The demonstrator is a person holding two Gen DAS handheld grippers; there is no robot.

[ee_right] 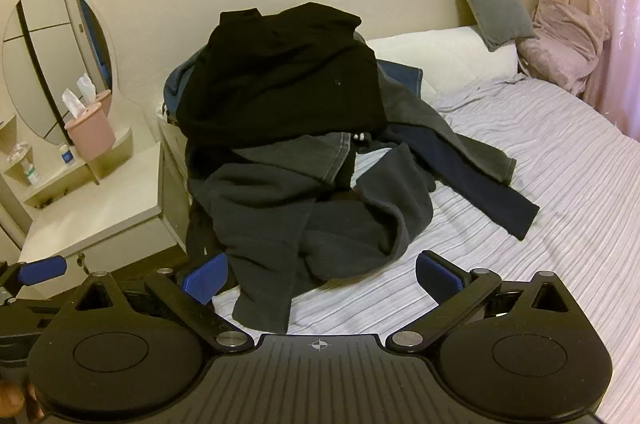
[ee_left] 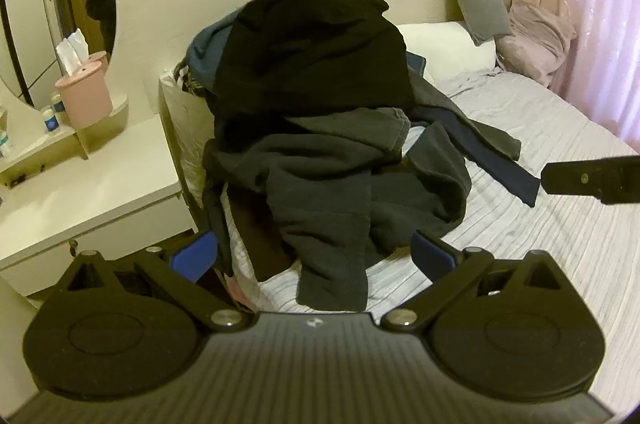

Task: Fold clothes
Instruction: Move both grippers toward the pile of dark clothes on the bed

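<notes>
A tall pile of dark clothes (ee_left: 316, 112) (ee_right: 288, 128) is heaped on the left side of the bed. A black garment (ee_left: 316, 48) (ee_right: 280, 72) lies on top, with a dark grey sweatshirt (ee_left: 332, 192) (ee_right: 304, 212) spilling toward me. A navy sleeve (ee_left: 508, 168) (ee_right: 496, 200) trails to the right. My left gripper (ee_left: 316, 254) hangs open just short of the sweatshirt's lower hem, holding nothing. My right gripper (ee_right: 322, 274) is open too, in front of the same hem. Part of the right gripper (ee_left: 588, 180) shows at the right edge of the left wrist view.
The bed (ee_left: 520, 244) (ee_right: 540, 184) has a striped lilac sheet, with a white pillow (ee_right: 448, 60), grey cushion (ee_right: 492, 0) and pink blanket (ee_right: 564, 40) at its head. A white dresser (ee_left: 80, 184) (ee_right: 92, 220) at left bears a mirror (ee_left: 56, 8) and pink tissue box (ee_left: 82, 96).
</notes>
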